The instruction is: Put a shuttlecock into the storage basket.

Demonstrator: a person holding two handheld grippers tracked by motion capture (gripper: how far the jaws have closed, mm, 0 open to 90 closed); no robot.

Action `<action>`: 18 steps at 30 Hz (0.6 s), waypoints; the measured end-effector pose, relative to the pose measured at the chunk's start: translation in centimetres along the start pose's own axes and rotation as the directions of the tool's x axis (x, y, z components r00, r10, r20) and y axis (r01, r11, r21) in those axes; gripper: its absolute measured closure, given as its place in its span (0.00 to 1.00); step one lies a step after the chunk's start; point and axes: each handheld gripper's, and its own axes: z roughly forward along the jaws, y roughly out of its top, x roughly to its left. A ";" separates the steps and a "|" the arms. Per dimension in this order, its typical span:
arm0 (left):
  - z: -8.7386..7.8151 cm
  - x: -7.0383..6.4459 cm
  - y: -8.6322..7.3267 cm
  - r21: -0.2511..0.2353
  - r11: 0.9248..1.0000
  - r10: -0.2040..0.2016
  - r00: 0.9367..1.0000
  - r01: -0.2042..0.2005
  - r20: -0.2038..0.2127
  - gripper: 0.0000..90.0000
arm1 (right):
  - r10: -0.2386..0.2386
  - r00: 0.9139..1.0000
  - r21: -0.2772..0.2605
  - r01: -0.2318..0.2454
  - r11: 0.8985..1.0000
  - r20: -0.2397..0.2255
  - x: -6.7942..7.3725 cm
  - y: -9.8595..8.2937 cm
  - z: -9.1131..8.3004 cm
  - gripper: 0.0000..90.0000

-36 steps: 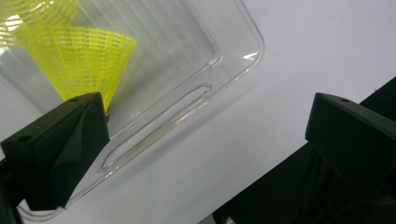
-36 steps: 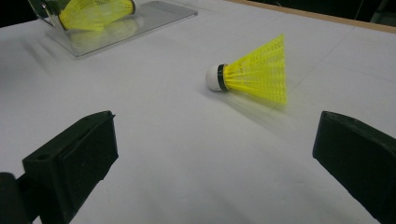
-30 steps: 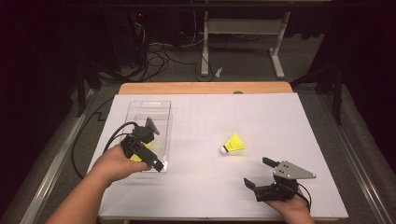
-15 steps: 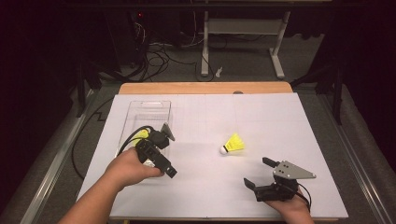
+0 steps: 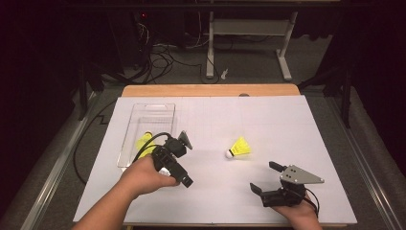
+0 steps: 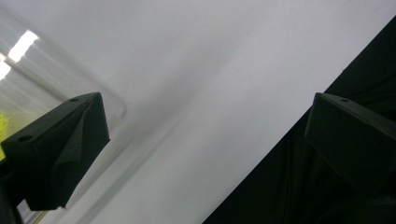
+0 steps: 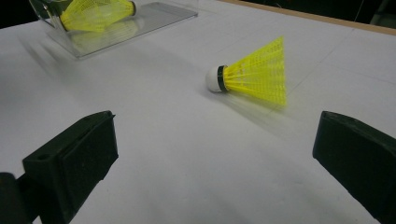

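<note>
A yellow shuttlecock [image 5: 239, 147] with a white cork lies on its side on the white table top [image 5: 268, 120]. It is in front of my right gripper [image 5: 265, 177], which stands open and empty near the front edge. The right gripper view has this shuttlecock [image 7: 252, 74] beyond the open right gripper [image 7: 215, 158]. A second yellow shuttlecock [image 5: 144, 142] lies in the clear tray [image 5: 146, 111] at the left. My left gripper [image 5: 176, 168] hangs just right of the tray's near end. In its own view the left gripper [image 6: 205, 140] is open with nothing between the jaws.
The tray [image 7: 140, 21] with its shuttlecock [image 7: 93, 9] sits at the top left of the right gripper view. A wooden strip [image 5: 210, 90] borders the table's far side. Cables and a desk frame [image 5: 249, 28] stand on the floor beyond.
My left gripper has come away from the tray's near end, moving right and toward the front edge. A yellow shuttlecock now lies uncovered in the tray. The right gripper has stayed put.
</note>
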 end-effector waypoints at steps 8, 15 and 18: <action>0.8 -1.2 0.8 0.009 0.999 0.041 0.999 -0.041 0.018 0.01 | -0.001 1.000 0.002 0.001 1.000 0.000 -0.1 0.0 0.0 0.01; 1.1 -1.6 1.1 0.015 0.998 0.054 0.998 -0.054 0.025 0.01 | 0.007 1.000 0.001 -0.007 1.000 0.003 -0.1 -0.1 -0.2 0.01; 1.1 -1.8 1.2 0.017 0.998 0.060 0.998 -0.061 0.028 0.01 | 0.010 1.000 0.000 -0.010 1.000 0.007 -0.2 -0.2 -0.2 0.01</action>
